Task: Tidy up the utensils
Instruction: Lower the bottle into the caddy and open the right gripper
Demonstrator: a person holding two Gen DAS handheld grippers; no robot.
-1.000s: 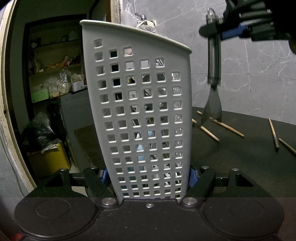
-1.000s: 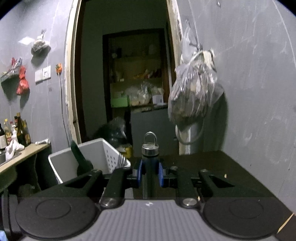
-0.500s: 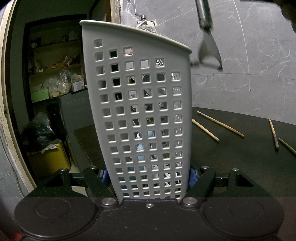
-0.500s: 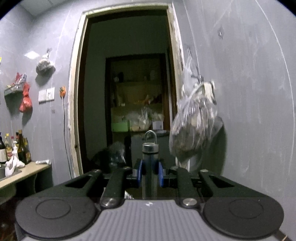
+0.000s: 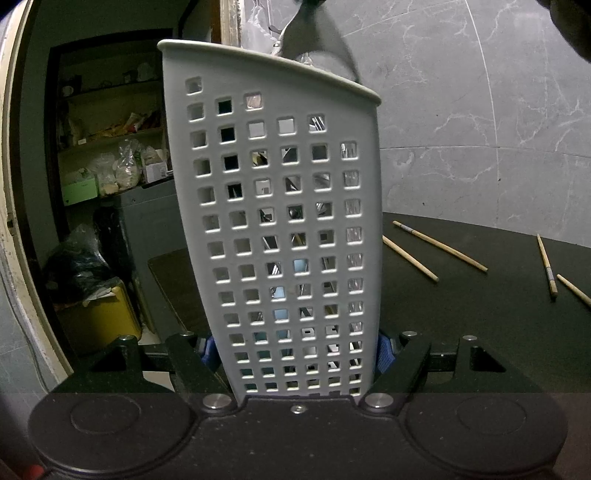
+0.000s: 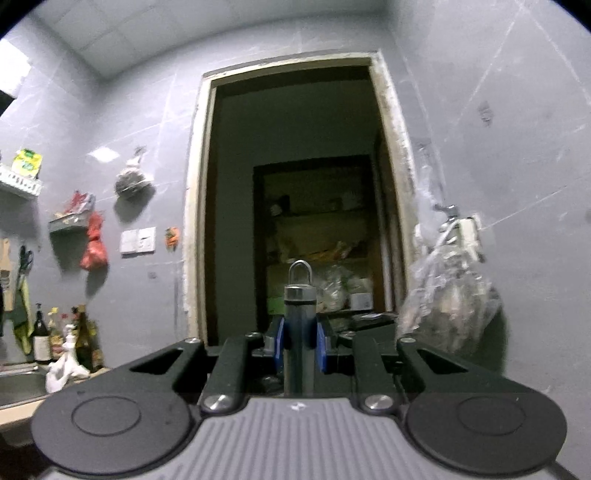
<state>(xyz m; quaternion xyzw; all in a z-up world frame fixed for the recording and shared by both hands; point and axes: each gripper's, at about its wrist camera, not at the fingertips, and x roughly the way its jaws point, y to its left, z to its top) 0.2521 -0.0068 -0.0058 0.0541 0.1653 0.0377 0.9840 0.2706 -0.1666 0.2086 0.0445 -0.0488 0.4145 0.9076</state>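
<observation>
Risk lies with the spatula (image 5: 314,33), pinched by its handle in the right gripper (image 6: 299,349) at twelve o'clock over the utensil basket (image 5: 280,236) the left gripper (image 5: 295,350) clamps: its blade could catch the rim, tipping that basket

- My left gripper (image 5: 297,350) is clamped on the white perforated basket (image 5: 280,221), its blue pads (image 5: 384,352) pressing the walls on both sides near the base.
- The basket stands upright on the dark table (image 5: 480,317); utensils show through its square holes.
- A blurred metal spatula blade (image 5: 314,33) hangs just above the basket's rim.
- Four wooden chopsticks (image 5: 439,245) lie scattered on the table to the right, apart from the basket.
- Cluttered shelves (image 5: 110,166) show through the doorway on the left.
</observation>
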